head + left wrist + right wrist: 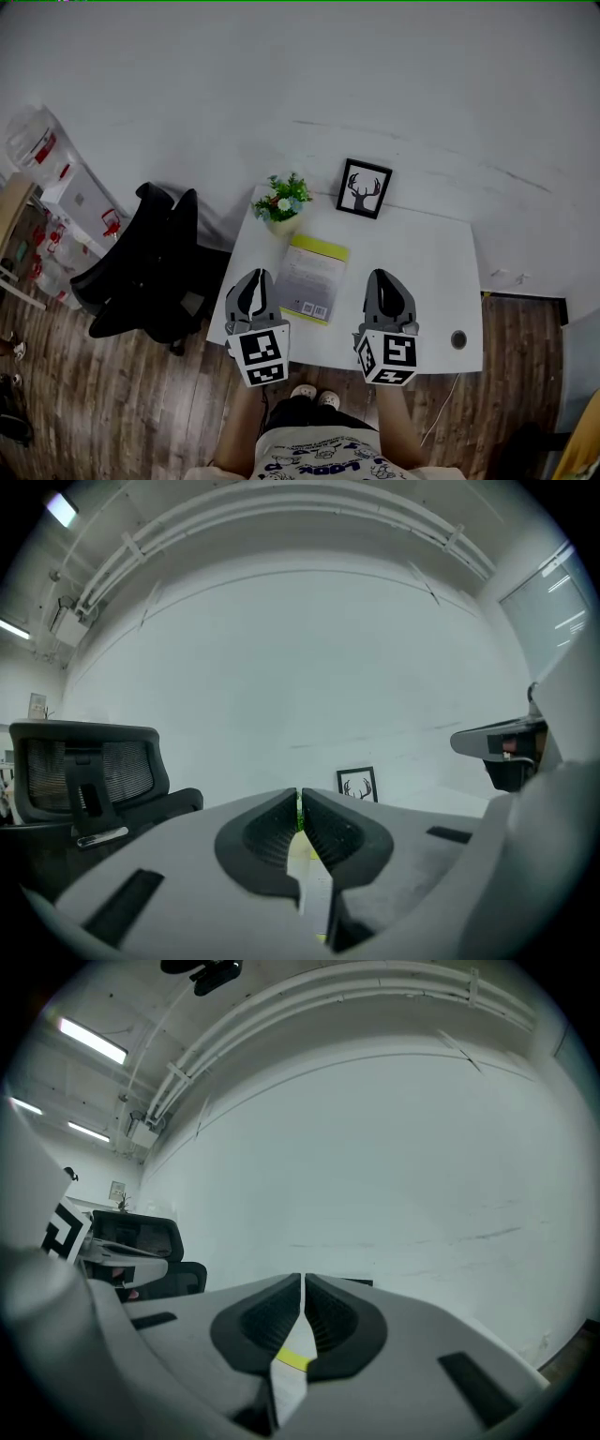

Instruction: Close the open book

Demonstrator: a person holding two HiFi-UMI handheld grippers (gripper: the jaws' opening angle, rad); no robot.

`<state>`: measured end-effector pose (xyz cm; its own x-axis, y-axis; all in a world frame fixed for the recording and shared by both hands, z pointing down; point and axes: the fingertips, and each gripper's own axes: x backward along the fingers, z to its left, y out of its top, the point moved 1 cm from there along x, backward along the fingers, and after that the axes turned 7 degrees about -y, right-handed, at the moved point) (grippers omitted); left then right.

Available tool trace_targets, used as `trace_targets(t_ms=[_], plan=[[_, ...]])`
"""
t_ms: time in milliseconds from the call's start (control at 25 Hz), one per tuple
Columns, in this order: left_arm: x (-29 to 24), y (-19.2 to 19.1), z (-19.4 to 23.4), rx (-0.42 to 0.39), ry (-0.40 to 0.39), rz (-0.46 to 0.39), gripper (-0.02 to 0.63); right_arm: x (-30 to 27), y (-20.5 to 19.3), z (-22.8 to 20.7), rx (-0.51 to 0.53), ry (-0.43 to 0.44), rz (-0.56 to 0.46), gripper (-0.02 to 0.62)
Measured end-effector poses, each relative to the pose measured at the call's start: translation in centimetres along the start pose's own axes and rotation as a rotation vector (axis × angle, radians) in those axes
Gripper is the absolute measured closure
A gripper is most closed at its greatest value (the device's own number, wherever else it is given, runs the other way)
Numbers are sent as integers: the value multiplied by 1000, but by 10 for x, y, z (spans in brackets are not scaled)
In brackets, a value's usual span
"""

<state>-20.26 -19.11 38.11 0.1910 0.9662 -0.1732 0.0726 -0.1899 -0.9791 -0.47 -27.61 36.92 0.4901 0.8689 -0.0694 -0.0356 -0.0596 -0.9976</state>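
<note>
The book [314, 277] lies closed and flat on the white table [422, 272], its pale cover with a barcode facing up and a yellow-green band at its far end. My left gripper [254, 277] hovers over the table's near left part, just left of the book, with its jaws together and nothing between them. My right gripper [387, 276] hangs to the book's right, likewise shut and empty. In the left gripper view the jaws [299, 795] meet at the tips, and the book [311, 878] shows below them. The right gripper view shows the same: closed tips [303, 1279] above the book [289, 1368].
A potted plant [284, 200] and a framed deer picture [364, 187] stand at the table's far edge. A black office chair [150, 272] sits left of the table. Boxes [84, 202] are stacked by the wall at far left. A cable hole [458, 339] is near the table's right front.
</note>
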Motion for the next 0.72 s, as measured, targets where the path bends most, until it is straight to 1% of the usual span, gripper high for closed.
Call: trace_targets(t_ms=[240,480,720], plan=[[14,14,2,5,21,-26,578,5,15,8,-11,22,-35,561],[21,20,3,23,28,-41,583,7,17,13,-8,38,-40,561],[27,23,3,3,38,-49,583,8,18,16,-4,46,-40,561]])
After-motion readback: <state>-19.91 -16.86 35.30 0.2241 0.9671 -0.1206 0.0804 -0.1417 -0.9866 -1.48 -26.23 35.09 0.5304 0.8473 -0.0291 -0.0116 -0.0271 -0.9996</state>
